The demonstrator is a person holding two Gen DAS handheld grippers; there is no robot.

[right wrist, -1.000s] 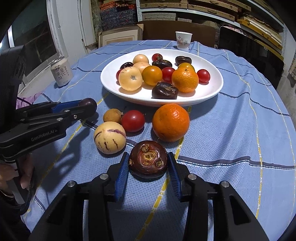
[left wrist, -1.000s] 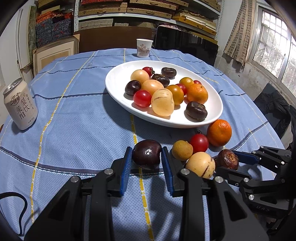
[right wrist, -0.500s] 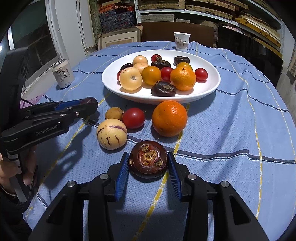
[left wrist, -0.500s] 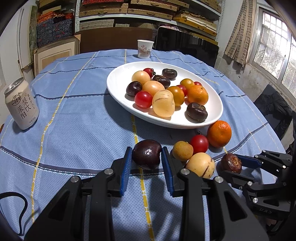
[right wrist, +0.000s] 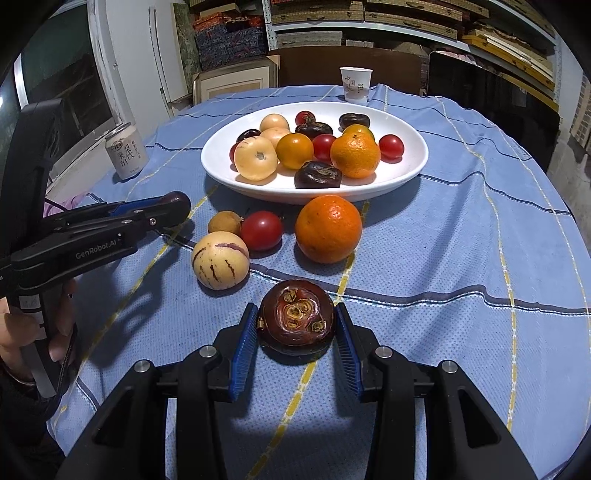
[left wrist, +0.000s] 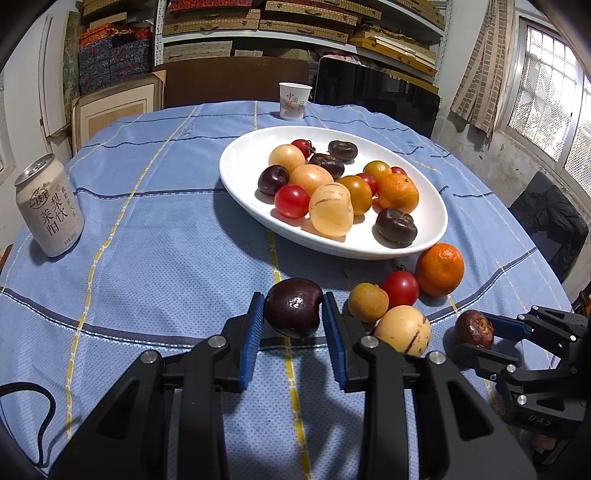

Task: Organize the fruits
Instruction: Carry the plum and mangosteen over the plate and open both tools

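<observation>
Jaws both clamped same as second ago: my left gripper (left wrist: 293,316) on dark plum (left wrist: 293,306), right gripper (right wrist: 296,329) on mangosteen (right wrist: 296,316). Nothing shifted; plate (right wrist: 221,162) ahead next, guessing.

I see shelves (left wrist: 303,22) stacked with flat boxes along the back wall. A barred window (left wrist: 550,107) lets daylight in beside a brick-patterned curtain (left wrist: 480,74).
</observation>
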